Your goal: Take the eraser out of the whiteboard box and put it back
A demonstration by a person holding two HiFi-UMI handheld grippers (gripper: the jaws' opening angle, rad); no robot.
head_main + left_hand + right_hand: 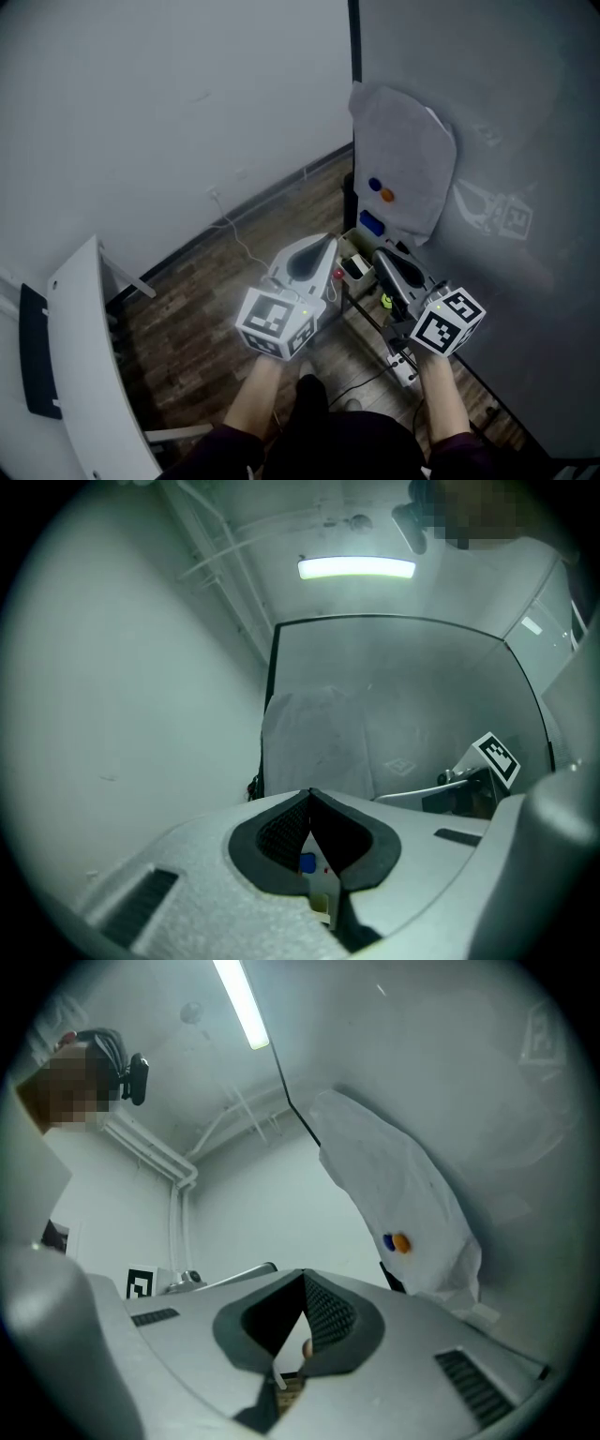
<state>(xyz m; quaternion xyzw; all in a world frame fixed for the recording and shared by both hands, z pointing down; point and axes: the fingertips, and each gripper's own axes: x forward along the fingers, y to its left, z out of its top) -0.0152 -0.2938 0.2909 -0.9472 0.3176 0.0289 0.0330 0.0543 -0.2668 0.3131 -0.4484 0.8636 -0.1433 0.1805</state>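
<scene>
Left white plastic tool (pixel 311 793) closed, empty; right tool (pixel 305 1277) likewise. I can't pick out the eraser; I'd locate it by the grey whiteboard (pixel 487 141).

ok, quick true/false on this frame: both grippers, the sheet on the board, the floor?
1. The left gripper has its jaws together. True.
2. The right gripper is wide open. False: its jaws meet at the tips.
3. The left gripper holds something. False: nothing sits between its jaws.
4. A white sheet with a blue dot and an orange dot hangs against the board. True.
5. The floor is tiled. False: it is wood planks.
</scene>
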